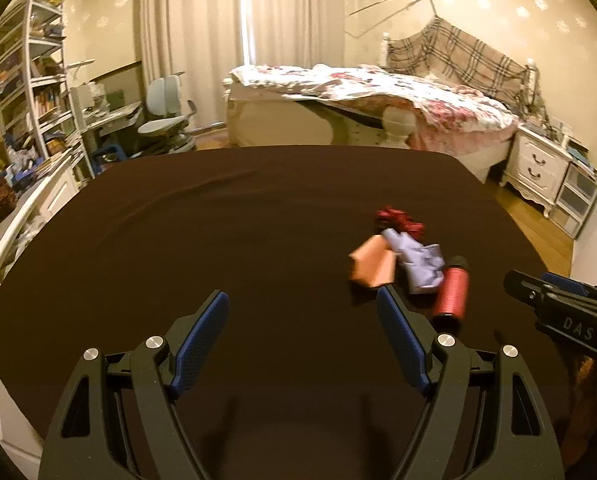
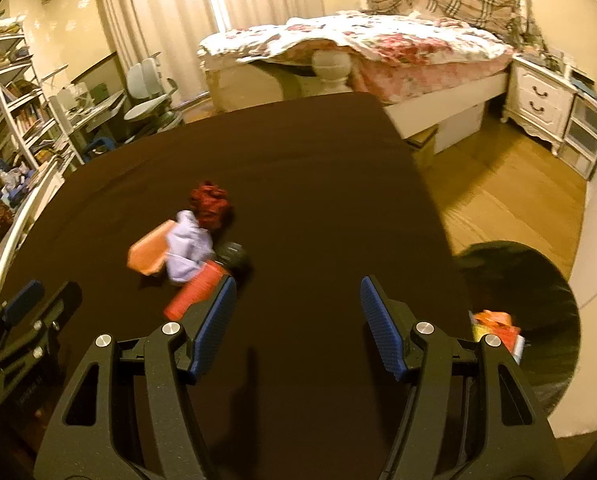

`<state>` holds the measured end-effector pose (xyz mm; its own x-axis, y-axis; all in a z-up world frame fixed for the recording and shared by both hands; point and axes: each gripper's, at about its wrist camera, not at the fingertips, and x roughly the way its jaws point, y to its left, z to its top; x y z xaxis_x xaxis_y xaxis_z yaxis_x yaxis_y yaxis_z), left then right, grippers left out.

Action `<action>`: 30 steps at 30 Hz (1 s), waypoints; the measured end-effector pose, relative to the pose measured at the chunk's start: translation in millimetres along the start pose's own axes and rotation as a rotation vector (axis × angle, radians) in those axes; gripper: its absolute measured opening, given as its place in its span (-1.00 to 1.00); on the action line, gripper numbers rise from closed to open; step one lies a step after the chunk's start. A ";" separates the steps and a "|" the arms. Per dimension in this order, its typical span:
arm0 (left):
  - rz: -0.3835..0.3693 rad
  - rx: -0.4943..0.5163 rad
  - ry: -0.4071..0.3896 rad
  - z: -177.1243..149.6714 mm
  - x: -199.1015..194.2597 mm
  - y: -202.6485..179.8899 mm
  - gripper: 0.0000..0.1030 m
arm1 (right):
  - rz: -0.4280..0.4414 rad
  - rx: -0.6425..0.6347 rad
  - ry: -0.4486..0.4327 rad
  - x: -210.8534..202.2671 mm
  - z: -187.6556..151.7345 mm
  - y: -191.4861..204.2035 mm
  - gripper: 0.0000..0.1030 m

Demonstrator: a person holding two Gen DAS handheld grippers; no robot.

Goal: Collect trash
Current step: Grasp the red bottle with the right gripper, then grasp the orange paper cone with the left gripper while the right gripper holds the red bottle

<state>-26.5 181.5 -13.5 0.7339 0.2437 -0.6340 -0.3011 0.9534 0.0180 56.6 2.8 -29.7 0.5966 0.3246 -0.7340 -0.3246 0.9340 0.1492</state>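
A small heap of trash lies on the dark brown table [image 1: 218,220]: a crumpled red wrapper [image 1: 398,220], a crumpled lilac paper [image 1: 420,260], an orange carton [image 1: 372,266] and a red can with a black cap [image 1: 452,292]. The same heap shows in the right wrist view: wrapper [image 2: 210,202], lilac paper [image 2: 188,246], carton [image 2: 148,254], can [image 2: 196,290]. My left gripper [image 1: 302,308] is open and empty, left of the heap. My right gripper [image 2: 296,292] is open and empty, right of the heap; its left finger overlaps the can in view.
A black trash bin [image 2: 538,320] with orange and yellow trash inside [image 2: 496,326] stands on the wooden floor off the table's right edge. A bed [image 1: 378,96], nightstand [image 1: 538,164], desk chair [image 1: 162,116] and bookshelves [image 1: 30,92] lie beyond the table.
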 end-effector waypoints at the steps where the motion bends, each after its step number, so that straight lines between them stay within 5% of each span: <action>1: 0.003 -0.006 0.002 0.4 1.5 2.8 0.48 | 0.007 -0.003 0.001 0.5 1.6 4.8 0.22; 8: 0.016 -0.043 0.018 -2.1 7.1 17.9 0.48 | 0.027 -0.036 0.034 17.3 6.7 31.6 0.19; 19: 0.006 -0.064 0.033 -4.6 10.7 20.1 0.48 | 0.029 -0.052 0.076 28.9 -1.5 33.5 -0.35; 27: 0.001 -0.031 0.034 -3.5 13.8 11.8 0.48 | 0.032 -0.077 0.076 33.3 2.8 37.6 -0.36; 30: -0.014 -0.023 0.033 -1.9 14.4 9.6 0.48 | 0.028 -0.087 0.073 33.5 2.8 36.1 -0.54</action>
<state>-19.9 193.8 -23.9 0.7180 0.2243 -0.6589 -0.3052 0.9523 -0.0085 66.9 47.8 -47.0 0.5320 0.3360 -0.7773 -0.4050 0.9071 0.1149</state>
